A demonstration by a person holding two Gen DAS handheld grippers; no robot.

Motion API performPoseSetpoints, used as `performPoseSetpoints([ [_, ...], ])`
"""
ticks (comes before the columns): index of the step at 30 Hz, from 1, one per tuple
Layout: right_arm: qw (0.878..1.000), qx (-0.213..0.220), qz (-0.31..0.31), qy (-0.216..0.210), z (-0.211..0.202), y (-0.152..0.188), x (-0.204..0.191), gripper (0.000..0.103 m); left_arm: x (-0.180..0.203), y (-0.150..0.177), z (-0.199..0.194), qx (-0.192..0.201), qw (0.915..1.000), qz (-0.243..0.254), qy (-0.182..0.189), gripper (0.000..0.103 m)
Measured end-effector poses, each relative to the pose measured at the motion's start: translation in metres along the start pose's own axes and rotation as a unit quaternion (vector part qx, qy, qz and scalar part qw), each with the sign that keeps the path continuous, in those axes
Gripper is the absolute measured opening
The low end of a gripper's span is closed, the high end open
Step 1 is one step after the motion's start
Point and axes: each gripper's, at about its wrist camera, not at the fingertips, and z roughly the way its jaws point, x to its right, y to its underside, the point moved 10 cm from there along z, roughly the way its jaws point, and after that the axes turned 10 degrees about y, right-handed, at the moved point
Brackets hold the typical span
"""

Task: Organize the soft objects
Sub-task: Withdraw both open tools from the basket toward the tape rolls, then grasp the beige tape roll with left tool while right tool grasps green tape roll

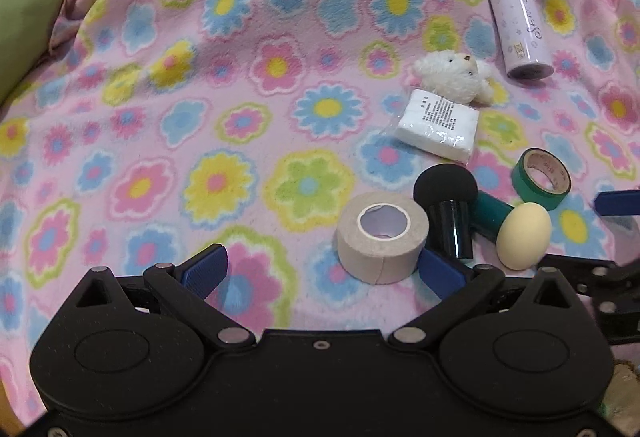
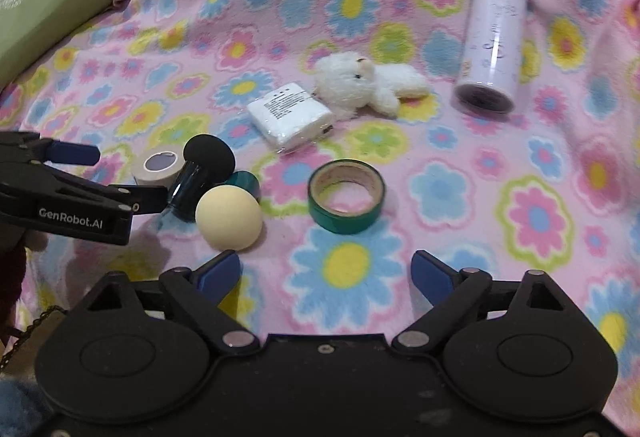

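Presently unsorted: plush bear [image 2: 360, 85], tissue pack [image 2: 290, 117] and sponges [image 2: 228, 217] lie mid-frame on the blanket [image 2: 480, 197], left gripper [image 1: 320, 269] and right gripper [image 2: 326, 273] both wide open, empty.

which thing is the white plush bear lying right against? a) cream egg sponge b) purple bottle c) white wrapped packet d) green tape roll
c: the white plush bear rests against the far edge of the white wrapped packet, while the purple bottle lies apart on its right.
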Motion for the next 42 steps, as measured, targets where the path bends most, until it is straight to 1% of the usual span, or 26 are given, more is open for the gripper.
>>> performPoseSetpoints([
  [3,1.0,0.001,0.014,-0.007,0.007,-0.007,0.001,0.09,0.002,-0.004,0.002,0.005,0.9998,0.019,-0.008,0.101],
  [6,1.0,0.01,0.013,0.004,0.013,-0.014,0.003,0.089,0.003,-0.004,0.003,0.007,0.9995,0.028,-0.011,0.101],
  [9,0.999,0.018,0.024,0.015,0.02,-0.02,0.01,0.086,0.003,-0.001,0.007,0.004,0.9997,0.024,-0.009,0.101],
  [11,0.999,0.019,0.038,0.021,0.028,-0.022,0.018,0.083,0.003,0.002,0.01,-0.001,0.9997,0.022,-0.009,0.101],
  [14,0.998,0.029,0.06,0.018,0.032,-0.025,0.026,0.082,0.002,0.004,0.013,-0.001,0.9999,0.016,-0.005,0.101],
  [18,0.997,0.036,0.064,0.019,0.036,-0.026,0.029,0.082,0.001,0.003,0.017,-0.002,1.0,0.002,0.009,0.101],
  [21,0.997,0.045,0.056,0.025,0.037,-0.025,0.026,0.087,-0.001,0.002,0.019,-0.002,0.9997,-0.013,0.019,0.101],
  [23,0.997,0.053,0.047,0.025,0.039,-0.023,0.021,0.095,-0.001,0.002,0.02,0.003,0.9997,-0.015,0.02,0.101],
  [26,0.998,0.053,0.037,0.02,0.042,-0.022,0.016,0.103,0.0,0.002,0.02,0.017,0.9996,-0.012,0.019,0.101],
  [32,0.998,0.057,0.039,0.015,0.043,-0.022,0.016,0.103,0.0,0.001,0.022,0.026,0.9992,-0.022,0.02,0.101],
  [36,0.998,0.057,0.037,0.017,0.043,-0.022,0.015,0.103,0.0,0.0,0.022,0.022,0.9993,-0.023,0.018,0.101],
  [39,0.998,0.057,0.036,0.018,0.043,-0.022,0.015,0.103,0.0,0.0,0.02,0.021,0.999,-0.032,0.025,0.097],
  [42,0.997,0.059,0.036,0.019,0.043,-0.021,0.015,0.103,0.007,-0.001,0.016,0.03,0.9991,-0.017,0.024,0.084],
])
